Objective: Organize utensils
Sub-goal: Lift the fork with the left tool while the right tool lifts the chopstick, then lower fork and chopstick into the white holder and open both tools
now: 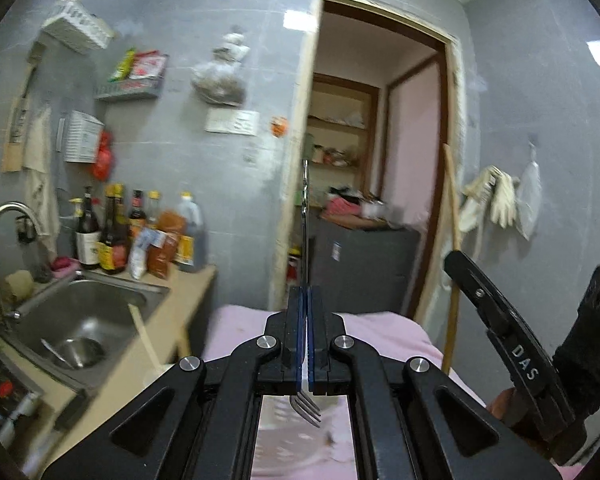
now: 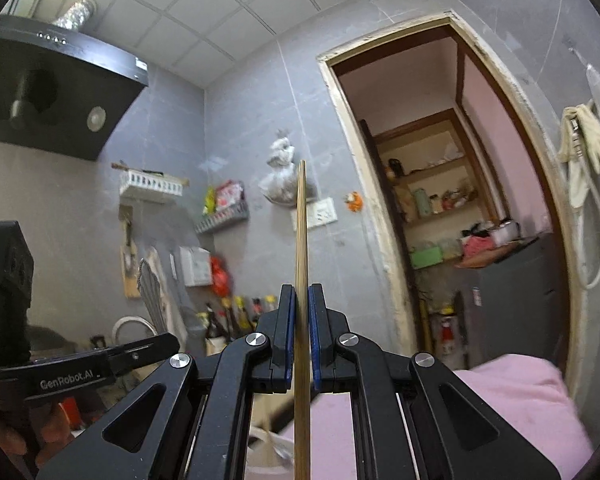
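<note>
The left gripper (image 1: 307, 300) is pinching a metal fork (image 1: 305, 400), tines nearest the lens, handle pointing far toward the doorway (image 1: 380, 152). The right gripper's (image 2: 300, 300) jaws are clamping a bamboo chopstick (image 2: 301, 264). Both utensils are being held aloft; placing them appears left to do.

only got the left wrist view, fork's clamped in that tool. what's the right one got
Observer: The right tool is shut on a wooden chopstick that points up past its tips.
Operator: anything up high on that side i can't see
Observer: A black range hood hangs on the wall at upper left.
Operator: and what's on my left tool from over there
Observer: Its side arm reads GenRobot.AI.
</note>
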Demonstrator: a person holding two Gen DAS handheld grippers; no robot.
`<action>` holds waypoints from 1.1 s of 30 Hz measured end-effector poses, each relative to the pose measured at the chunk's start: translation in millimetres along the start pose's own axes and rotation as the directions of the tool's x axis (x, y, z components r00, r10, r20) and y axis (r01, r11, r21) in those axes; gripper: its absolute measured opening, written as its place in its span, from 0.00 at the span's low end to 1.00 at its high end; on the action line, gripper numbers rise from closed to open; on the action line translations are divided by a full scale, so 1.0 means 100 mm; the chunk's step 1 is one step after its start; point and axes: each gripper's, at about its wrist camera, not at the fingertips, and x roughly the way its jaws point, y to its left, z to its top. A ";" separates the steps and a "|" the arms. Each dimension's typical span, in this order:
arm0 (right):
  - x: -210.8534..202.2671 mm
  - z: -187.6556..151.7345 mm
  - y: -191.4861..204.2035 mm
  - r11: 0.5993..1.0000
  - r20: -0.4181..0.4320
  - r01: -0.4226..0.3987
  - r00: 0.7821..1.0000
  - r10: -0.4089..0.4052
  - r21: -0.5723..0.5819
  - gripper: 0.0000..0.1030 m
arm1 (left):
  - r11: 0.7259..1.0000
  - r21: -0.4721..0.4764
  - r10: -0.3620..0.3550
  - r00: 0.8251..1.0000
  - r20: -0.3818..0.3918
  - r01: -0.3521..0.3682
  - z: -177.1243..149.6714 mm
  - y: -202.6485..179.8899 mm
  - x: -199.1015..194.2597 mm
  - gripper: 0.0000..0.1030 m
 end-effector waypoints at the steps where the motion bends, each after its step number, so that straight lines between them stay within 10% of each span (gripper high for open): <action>1: 0.06 0.00 0.03 1.000 0.006 -0.016 1.000 0.016 0.012 0.05 | 1.000 -0.016 0.022 1.000 0.011 -0.021 0.03 0.10 -0.01 0.00; 16: 0.74 -0.43 0.31 0.999 -0.002 -0.022 1.000 0.022 -0.044 0.05 | 0.963 -0.120 0.243 0.970 0.009 -0.240 -0.13 0.98 0.27 0.00; 33: 0.88 -0.81 0.21 0.997 -0.158 -0.009 0.987 -0.002 -0.073 0.05 | 0.979 -0.093 0.168 0.978 -0.123 -0.180 -0.54 0.93 0.61 0.00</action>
